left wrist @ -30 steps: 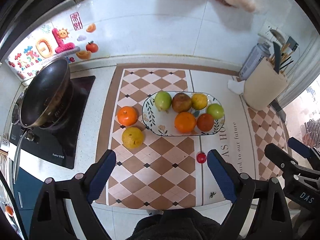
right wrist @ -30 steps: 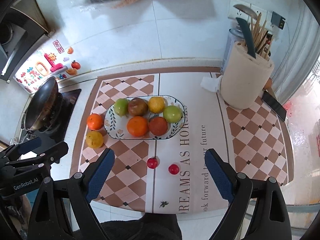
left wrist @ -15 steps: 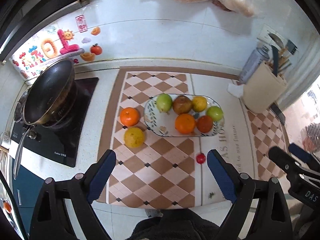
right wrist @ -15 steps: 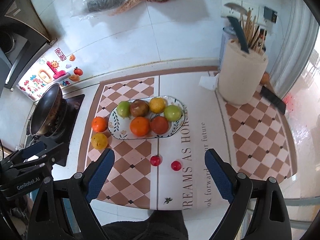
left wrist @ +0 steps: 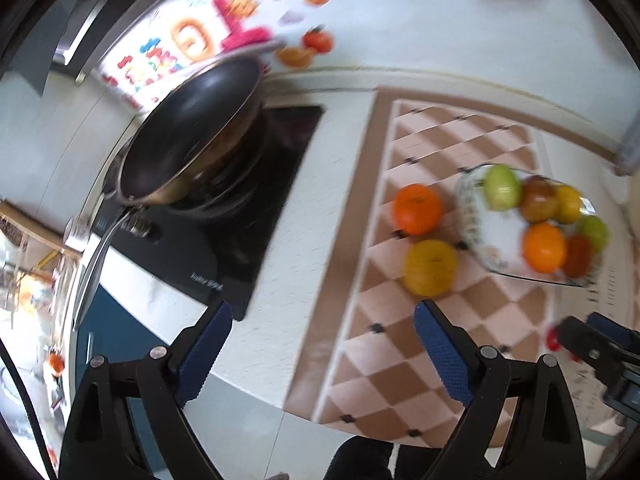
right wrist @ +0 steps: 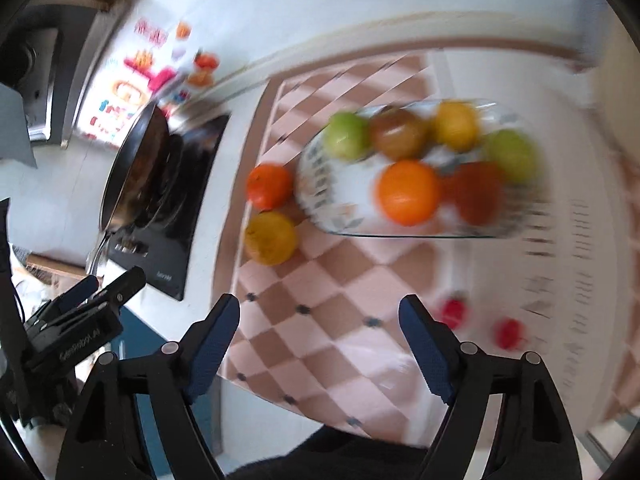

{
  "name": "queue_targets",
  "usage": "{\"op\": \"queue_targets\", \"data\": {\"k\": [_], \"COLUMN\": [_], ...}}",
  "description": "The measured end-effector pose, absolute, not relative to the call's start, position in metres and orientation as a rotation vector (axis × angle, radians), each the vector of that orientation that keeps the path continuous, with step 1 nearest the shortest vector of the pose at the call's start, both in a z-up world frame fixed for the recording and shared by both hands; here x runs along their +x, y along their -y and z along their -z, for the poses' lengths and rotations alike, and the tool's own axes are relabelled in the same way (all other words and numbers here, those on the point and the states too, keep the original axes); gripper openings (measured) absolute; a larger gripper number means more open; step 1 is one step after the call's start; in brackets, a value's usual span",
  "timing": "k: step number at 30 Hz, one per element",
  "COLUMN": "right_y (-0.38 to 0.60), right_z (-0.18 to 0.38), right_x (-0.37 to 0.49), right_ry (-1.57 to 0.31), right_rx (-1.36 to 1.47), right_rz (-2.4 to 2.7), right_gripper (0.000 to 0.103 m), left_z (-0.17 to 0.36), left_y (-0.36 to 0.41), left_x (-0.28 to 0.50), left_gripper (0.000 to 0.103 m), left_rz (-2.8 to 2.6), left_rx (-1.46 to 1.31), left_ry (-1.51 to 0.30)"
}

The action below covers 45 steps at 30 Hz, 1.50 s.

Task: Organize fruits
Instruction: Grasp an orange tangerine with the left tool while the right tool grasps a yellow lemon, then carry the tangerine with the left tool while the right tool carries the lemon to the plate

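An oval patterned plate (right wrist: 332, 196) holds several fruits on a checked mat; it also shows in the left wrist view (left wrist: 492, 240). An orange (right wrist: 269, 185) and a yellow citrus (right wrist: 271, 237) lie on the mat left of the plate, also seen in the left wrist view as the orange (left wrist: 417, 209) and the yellow citrus (left wrist: 430, 267). Two small red fruits (right wrist: 454, 313) (right wrist: 508, 333) lie in front of the plate. My left gripper (left wrist: 322, 350) is open and empty, above the counter left of the mat. My right gripper (right wrist: 320, 330) is open and empty above the mat's front.
A black frying pan (left wrist: 188, 136) sits on a black cooktop (left wrist: 240, 248) at the left. The checked mat (right wrist: 344, 292) runs to the counter's front edge. The left gripper's body (right wrist: 76, 320) shows at the left of the right wrist view. Both views are blurred.
Both grippers have swung to the left and moved lower and closer to the counter. The pan and cooktop now fill the left view. Both stay open.
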State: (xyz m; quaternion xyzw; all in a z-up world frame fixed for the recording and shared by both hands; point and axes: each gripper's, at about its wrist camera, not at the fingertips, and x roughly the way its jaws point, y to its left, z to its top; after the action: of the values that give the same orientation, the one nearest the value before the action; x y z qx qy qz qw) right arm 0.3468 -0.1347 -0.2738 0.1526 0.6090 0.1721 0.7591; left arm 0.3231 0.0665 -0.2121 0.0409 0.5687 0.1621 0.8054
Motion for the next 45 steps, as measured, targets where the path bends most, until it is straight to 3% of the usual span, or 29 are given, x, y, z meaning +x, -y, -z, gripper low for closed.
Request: {"op": "queue_targets", "data": {"k": [10, 14, 23, 35, 37, 39, 40, 45], "right_y": [0.039, 0.016, 0.054, 0.131, 0.135, 0.134, 0.135, 0.134], "right_z": [0.357, 0.380, 0.370, 0.367, 0.367, 0.367, 0.367, 0.367], "right_x": [0.416, 0.428, 0.397, 0.368, 0.370, 0.371, 0.372, 0.373], "right_ry": [-1.468, -1.523, -1.539, -1.553, -1.555, -1.557, -1.560, -1.560], "right_rx": [0.271, 0.204, 0.164, 0.241, 0.246, 0.244, 0.244, 0.233], "right_rz": [-0.453, -0.457, -0.465, -0.307, -0.299, -0.297, -0.296, -0.294], "right_gripper": [0.084, 0.067, 0.066, 0.066, 0.066, 0.066, 0.066, 0.066], "left_z": [0.254, 0.261, 0.274, 0.345, 0.350, 0.354, 0.357, 0.364], "left_y": [-0.128, -0.139, -0.122, -0.089, -0.085, -0.077, -0.072, -0.059], "left_x": [0.337, 0.341, 0.397, 0.497, 0.505, 0.508, 0.510, 0.513], "left_gripper": [0.093, 0.093, 0.093, 0.093, 0.087, 0.067, 0.062, 0.061], "left_rz": [-0.472, -0.477, -0.292, -0.068, -0.065, -0.061, -0.050, -0.040], "left_rx": [-0.025, -0.067, -0.168, -0.416, -0.411, -0.370, -0.350, -0.281], "left_ry": [-1.369, -1.402, -1.453, -1.595, -1.587, -1.592, -1.600, -1.601]}}
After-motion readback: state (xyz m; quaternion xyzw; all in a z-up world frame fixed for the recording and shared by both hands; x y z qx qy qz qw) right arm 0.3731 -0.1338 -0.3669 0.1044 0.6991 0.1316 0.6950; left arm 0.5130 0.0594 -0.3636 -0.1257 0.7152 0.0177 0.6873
